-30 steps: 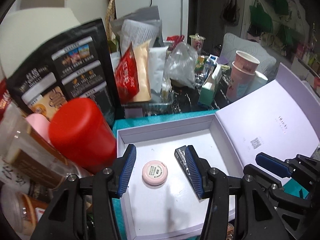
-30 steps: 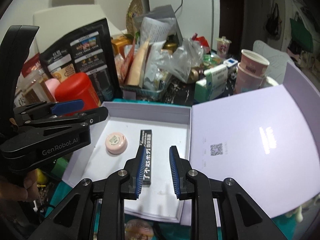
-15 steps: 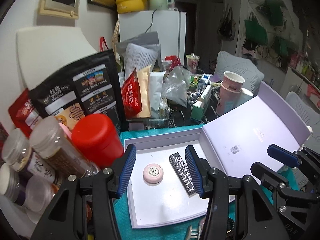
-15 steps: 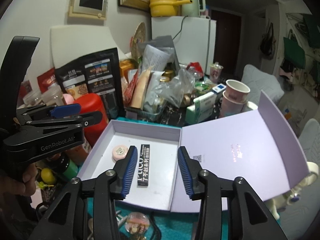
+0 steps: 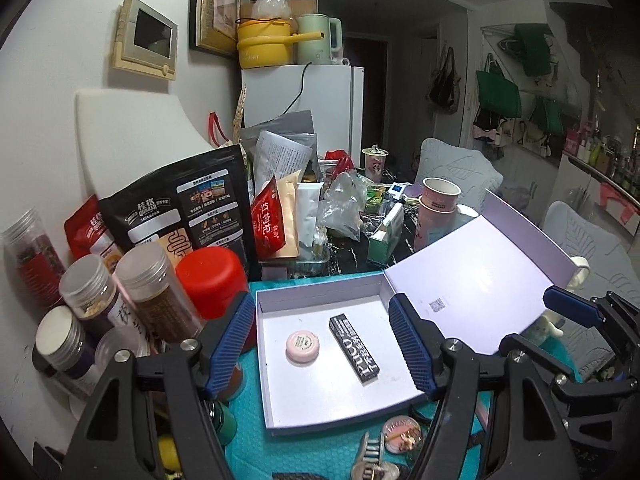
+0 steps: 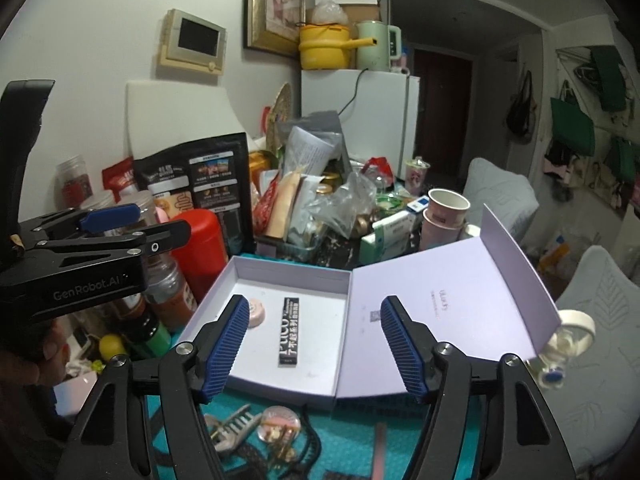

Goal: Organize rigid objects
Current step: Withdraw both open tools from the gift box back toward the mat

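- Both hand-held grippers hung above the near edge of the open box, apart from everything in it.
- Left gripper (image 5: 324,344) had its jaws opening, already wide, with nothing pressed between the blue pads (image 5: 230,342).
- Right gripper (image 6: 312,346) also had its jaws opening, spread wide and holding nothing.
- A white box (image 5: 320,416) lay on the teal mat (image 5: 248,436), its lid (image 5: 476,280) folded back to the right.
- Inside, a round pink tin (image 5: 303,347) sat near the left wall of the box, about midway between front and back.
- A long black carton (image 5: 354,348) lay flat just right of the tin, not touching it, its length running from the back of the box toward the near edge.
- A comb-like clip (image 6: 230,428) and a small round clear case (image 6: 278,428) lay on the mat by the near edge of the box.
- A red canister (image 5: 212,276) and lidded jars (image 5: 148,288) stood just beyond the left edge of the box.
- Stacked paper cups (image 5: 438,208) stood behind the lid, at the back of the table.
- A person's fingers (image 6: 24,364) showed at the left gripper's handle.
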